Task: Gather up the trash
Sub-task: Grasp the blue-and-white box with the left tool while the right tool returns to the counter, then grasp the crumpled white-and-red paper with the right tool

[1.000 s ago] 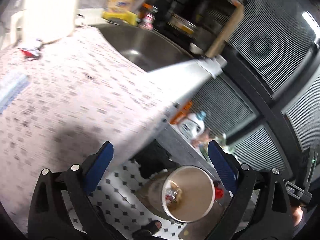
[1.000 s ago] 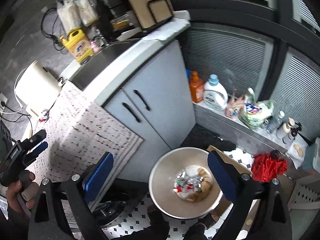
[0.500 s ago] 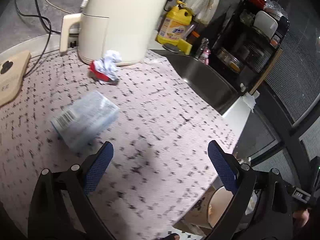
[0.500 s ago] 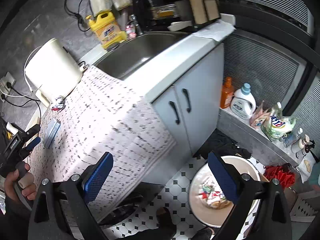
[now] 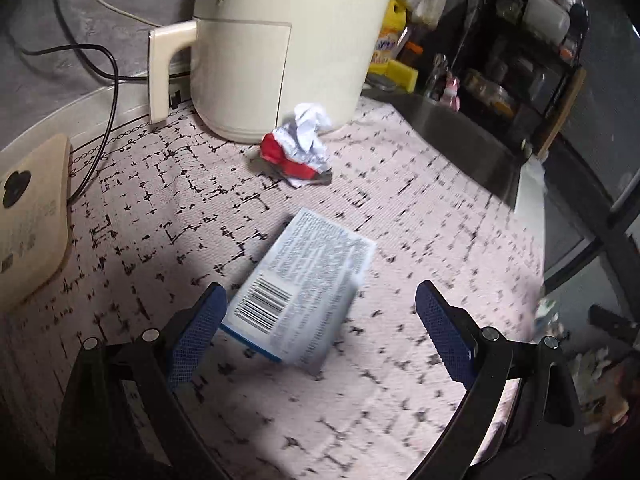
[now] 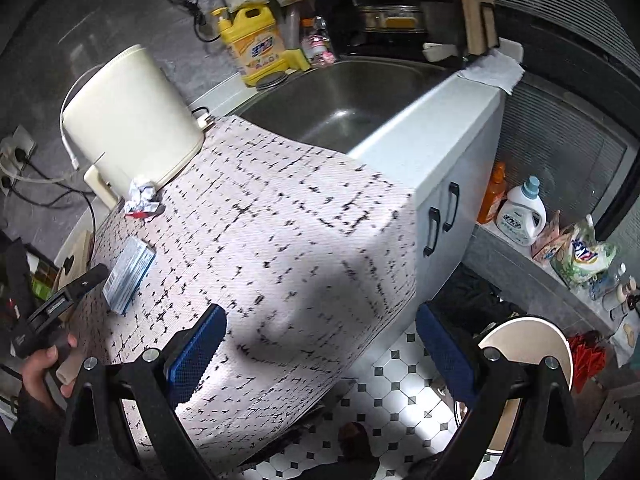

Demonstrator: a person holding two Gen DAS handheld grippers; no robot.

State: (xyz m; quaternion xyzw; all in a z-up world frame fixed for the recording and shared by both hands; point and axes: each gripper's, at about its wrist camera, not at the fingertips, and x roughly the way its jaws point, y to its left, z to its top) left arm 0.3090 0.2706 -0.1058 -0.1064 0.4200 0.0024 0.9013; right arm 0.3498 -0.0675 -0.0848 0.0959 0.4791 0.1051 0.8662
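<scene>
— Where's the trash?

— A small blue-and-white box (image 5: 304,280) lies flat on the patterned countertop mat (image 5: 400,220), barcode end toward me, just inside my left gripper (image 5: 316,322). Its corner sits near my left-side pad; no contact.

— And the fingers?

— Spread wide on both. My right gripper (image 6: 320,354) hangs empty over the counter's edge.

— Anything else?

— A crumpled red-and-white wrapper (image 5: 298,146) rests beyond the box, at the foot of the cream appliance (image 5: 280,36). The bin (image 6: 532,360) stands on the tiled floor.
</scene>
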